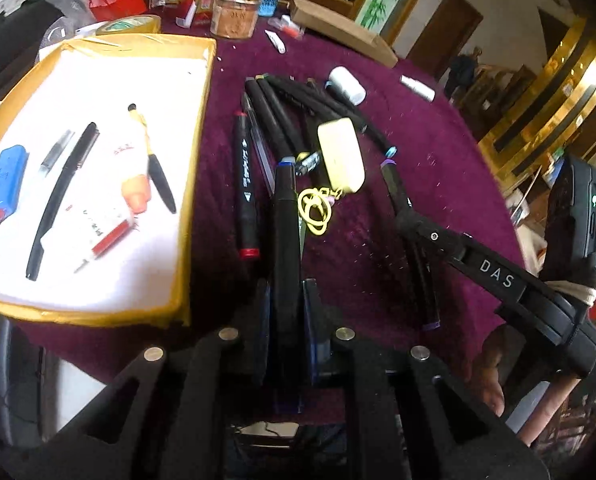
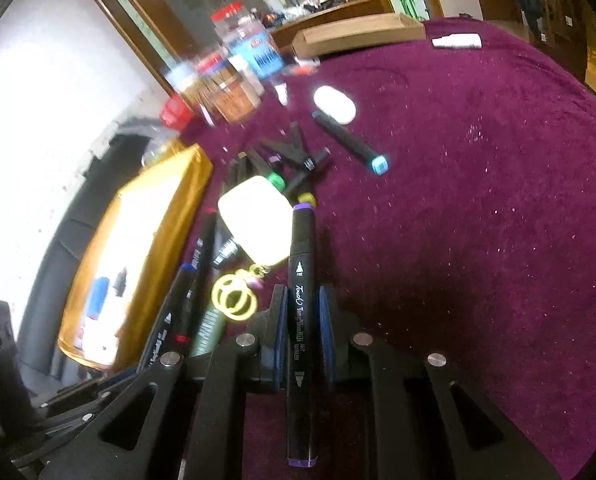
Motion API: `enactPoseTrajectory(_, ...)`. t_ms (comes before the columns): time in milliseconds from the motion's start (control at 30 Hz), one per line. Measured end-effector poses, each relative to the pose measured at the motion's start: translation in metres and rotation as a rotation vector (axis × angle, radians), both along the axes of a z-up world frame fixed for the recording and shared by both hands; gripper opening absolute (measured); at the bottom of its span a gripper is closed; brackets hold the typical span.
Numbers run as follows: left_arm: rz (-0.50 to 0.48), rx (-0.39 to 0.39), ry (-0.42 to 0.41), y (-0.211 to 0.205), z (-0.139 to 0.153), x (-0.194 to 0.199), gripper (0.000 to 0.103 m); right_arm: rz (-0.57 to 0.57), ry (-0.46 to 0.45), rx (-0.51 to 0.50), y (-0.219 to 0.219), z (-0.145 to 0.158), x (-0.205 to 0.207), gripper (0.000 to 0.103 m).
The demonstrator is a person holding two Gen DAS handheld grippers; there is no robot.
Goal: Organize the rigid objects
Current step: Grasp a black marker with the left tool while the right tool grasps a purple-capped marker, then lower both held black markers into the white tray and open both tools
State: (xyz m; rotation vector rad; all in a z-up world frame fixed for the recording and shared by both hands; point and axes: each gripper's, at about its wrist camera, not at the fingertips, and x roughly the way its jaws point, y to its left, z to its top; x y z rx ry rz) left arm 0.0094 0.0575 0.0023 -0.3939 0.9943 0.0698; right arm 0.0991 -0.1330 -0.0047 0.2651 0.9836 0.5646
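Right, both grippers loaded: left gripper (image 1: 285, 312) clamped on a blue marker (image 1: 285, 216), right gripper (image 2: 302, 336) clamped mid-barrel on a purple marker (image 2: 301, 312), both above the table (image 2: 478, 220) by the pile. Markers look light, stiff, prob slick plastic; mid-barrel grip seems best w/ caps clear.

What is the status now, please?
Left gripper shut on blue-capped marker. Right gripper shut on purple-capped marker. Tray on the left, nothing blocking it.
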Motion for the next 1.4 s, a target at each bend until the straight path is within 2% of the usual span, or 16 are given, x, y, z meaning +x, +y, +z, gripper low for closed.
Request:
enactPoseTrajectory(100,0.013,-0.029,-0.038,0.008,0.012,-0.007,0.012,0.036,-0.027,0.057,0.003,0.015,-0.008,0.014)
enactPoseTrajectory(267,0.057,-0.039,-0.100,0.035,0.038,-0.025,0.012,0.170,-0.059,0.145,0.032,0.041,-0.029,0.014)
enactPoseTrajectory(367,0.101,-0.013,-0.138,0.057,0.054,-0.036,0.012,0.252,-0.064,0.168,0.060,0.052,-0.038,0.014)
enactPoseTrajectory(500,0.182,0.009,-0.158,0.094,0.061,-0.048,0.012,0.352,-0.042,0.183,0.098,0.053,-0.047,0.014)
enactPoseTrajectory(600,0.240,0.012,-0.149,0.123,0.054,-0.049,0.012,0.404,-0.025,0.168,0.130,0.050,-0.048,0.014)
enactPoseTrajectory(700,0.260,0.001,-0.122,0.147,0.044,-0.043,0.012,0.428,-0.017,0.135,0.162,0.044,-0.042,0.014)
enactPoseTrajectory(867,0.261,-0.057,-0.084,0.178,0.027,-0.025,0.012,0.408,0.012,0.102,0.211,0.038,-0.007,0.014)
enactPoseTrajectory(933,0.257,-0.060,-0.070,0.183,0.023,-0.016,0.012,0.402,0.052,0.093,0.227,0.031,0.010,0.014)
enactPoseTrajectory(1100,0.268,-0.038,-0.022,0.197,0.012,0.005,0.012,0.409,0.109,0.041,0.257,0.014,0.030,0.014)
enactPoseTrajectory(1400,0.272,0.011,0.076,0.207,-0.008,0.030,0.012,0.400,0.155,-0.029,0.271,-0.001,0.037,0.014)
